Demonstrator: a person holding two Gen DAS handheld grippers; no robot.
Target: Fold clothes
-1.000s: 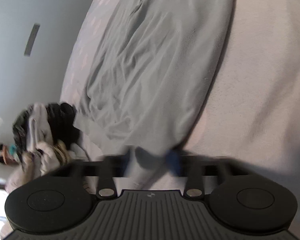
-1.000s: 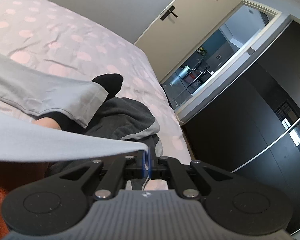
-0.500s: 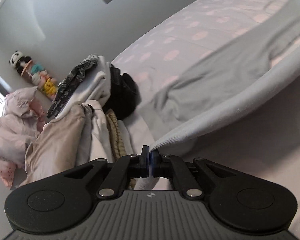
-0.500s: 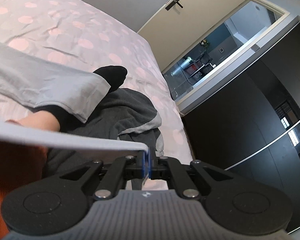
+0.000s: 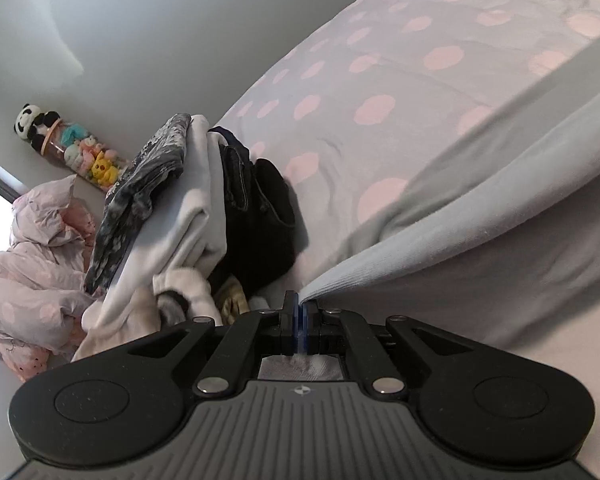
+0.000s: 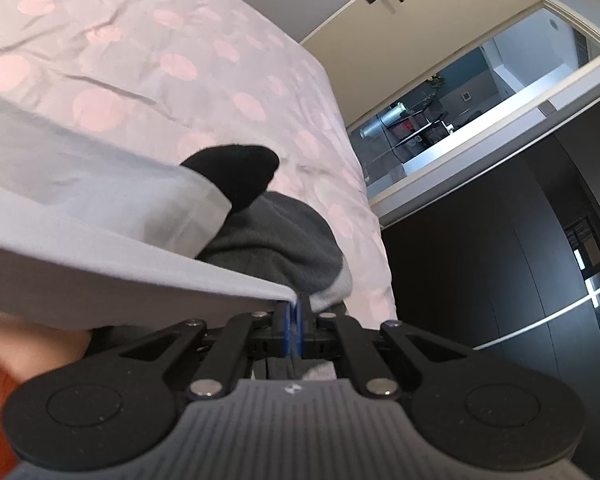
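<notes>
**Inspector:** Jaws?

**Assessor:** Left gripper (image 5: 300, 312) and right gripper (image 6: 294, 316) each clamp a corner of the grey garment (image 5: 440, 240). It spans lengthwise between them, sagging forward onto the bed (image 5: 380, 60).

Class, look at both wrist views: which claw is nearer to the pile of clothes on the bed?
Left. The left claw, shut on the grey garment, sits right beside the pile of clothes. The right claw grips the same garment; the pile is absent from its view.
</notes>
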